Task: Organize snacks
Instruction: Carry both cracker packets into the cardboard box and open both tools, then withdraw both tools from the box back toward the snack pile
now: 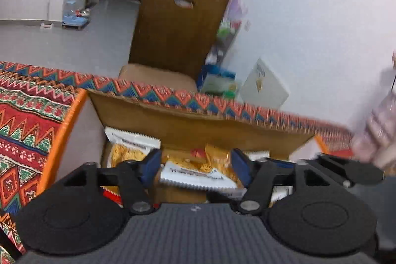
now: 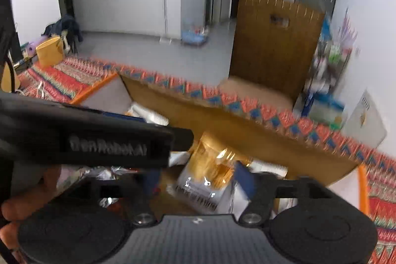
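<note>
Your left tool [image 1: 195,165] is apart over the box [image 1: 198,123]; right tool [image 2: 198,180] apart too, snacks [image 2: 210,175] blurred, its left finger hidden.

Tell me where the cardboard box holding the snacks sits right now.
In both wrist views the cardboard box lies open on the patterned tablecloth, directly ahead of both grippers.

— From my seat the print on the white-and-yellow snack packets [image 1: 195,173] in the brown cardboard box [image 1: 198,123] is too smeared to read.

— Same here. The black left gripper body [image 2: 99,140] covers the box's left part, and the shelf clutter [image 2: 329,61] is pure blur.
</note>
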